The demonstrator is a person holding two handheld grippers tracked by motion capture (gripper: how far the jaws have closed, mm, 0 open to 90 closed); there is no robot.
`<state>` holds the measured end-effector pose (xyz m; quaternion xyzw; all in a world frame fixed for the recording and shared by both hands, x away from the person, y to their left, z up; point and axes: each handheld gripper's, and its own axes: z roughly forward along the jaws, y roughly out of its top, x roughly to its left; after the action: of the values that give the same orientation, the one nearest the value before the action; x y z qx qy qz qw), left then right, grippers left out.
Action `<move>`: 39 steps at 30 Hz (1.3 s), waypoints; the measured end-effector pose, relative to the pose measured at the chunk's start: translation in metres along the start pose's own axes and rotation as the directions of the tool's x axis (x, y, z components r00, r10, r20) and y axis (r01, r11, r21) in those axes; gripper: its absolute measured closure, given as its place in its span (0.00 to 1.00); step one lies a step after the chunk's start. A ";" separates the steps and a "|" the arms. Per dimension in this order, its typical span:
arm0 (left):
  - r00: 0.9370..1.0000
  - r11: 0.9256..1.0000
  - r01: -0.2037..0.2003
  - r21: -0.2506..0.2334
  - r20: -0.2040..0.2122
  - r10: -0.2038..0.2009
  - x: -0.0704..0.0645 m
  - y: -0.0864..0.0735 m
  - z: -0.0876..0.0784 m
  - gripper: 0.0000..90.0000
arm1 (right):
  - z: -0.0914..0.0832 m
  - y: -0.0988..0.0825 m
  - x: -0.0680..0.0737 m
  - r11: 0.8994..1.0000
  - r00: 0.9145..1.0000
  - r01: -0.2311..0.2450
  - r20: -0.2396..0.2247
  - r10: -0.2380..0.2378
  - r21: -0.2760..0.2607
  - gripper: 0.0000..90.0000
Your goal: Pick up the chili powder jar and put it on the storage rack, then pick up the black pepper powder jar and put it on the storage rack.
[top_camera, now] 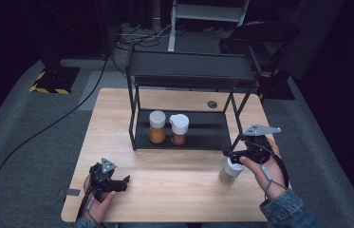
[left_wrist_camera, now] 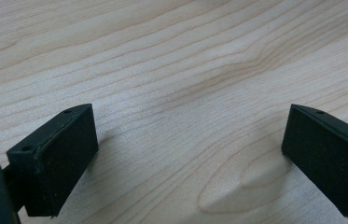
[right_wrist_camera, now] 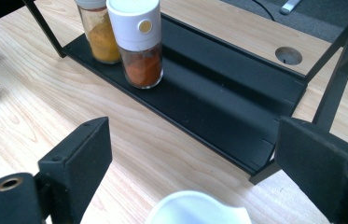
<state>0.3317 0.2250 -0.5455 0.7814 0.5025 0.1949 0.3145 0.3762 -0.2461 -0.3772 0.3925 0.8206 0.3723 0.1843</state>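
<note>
A small jar with a white cap (top_camera: 229, 171) stands on the wooden table (top_camera: 174, 175), just right of the black rack (top_camera: 189, 66). My right gripper (top_camera: 231, 155) hovers over it, jaws open. In the right gripper view the white cap (right_wrist_camera: 195, 210) lies low between the wide-apart pads of the right gripper (right_wrist_camera: 195, 140), and neither pad touches it. On the rack's lower shelf (right_wrist_camera: 218, 107) stand a yellow-spice jar (top_camera: 157, 127) (right_wrist_camera: 100, 37) and a red-spice jar (top_camera: 179, 129) (right_wrist_camera: 139, 46) with a white cap. My left gripper (top_camera: 125, 183) (left_wrist_camera: 188, 130) rests open over bare wood at the front left.
The right part of the lower shelf (top_camera: 208, 130) is bare, and the rack's top shelf carries nothing. Its thin black legs (top_camera: 237, 128) stand close to my right gripper. A round cable hole (top_camera: 212, 104) sits behind the rack. A dark chair (top_camera: 260, 38) is beyond the table.
</note>
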 end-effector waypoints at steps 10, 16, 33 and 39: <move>1.000 1.000 0.000 0.000 0.000 0.000 0.000 0.000 0.000 0.04 | 0.001 -0.020 -0.002 1.000 1.000 -0.023 0.002 0.023 0.003 0.11; 1.000 1.000 0.000 0.000 0.000 0.000 0.000 0.000 0.000 0.04 | 0.005 -0.030 -0.002 0.999 1.000 -0.031 -0.002 0.031 0.006 0.10; 1.000 1.000 0.000 0.000 0.000 0.000 0.000 0.000 0.000 0.04 | 0.016 -0.054 -0.001 0.999 0.999 -0.039 -0.003 0.039 0.028 0.09; 1.000 1.000 0.000 0.000 0.000 0.000 0.000 0.000 0.000 0.04 | 0.021 -0.061 -0.004 0.998 0.999 -0.047 -0.005 0.047 0.047 0.09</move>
<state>0.3317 0.2250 -0.5455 0.7814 0.5024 0.1949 0.3145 0.3604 -0.2648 -0.4365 0.4148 0.8201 0.3585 0.1637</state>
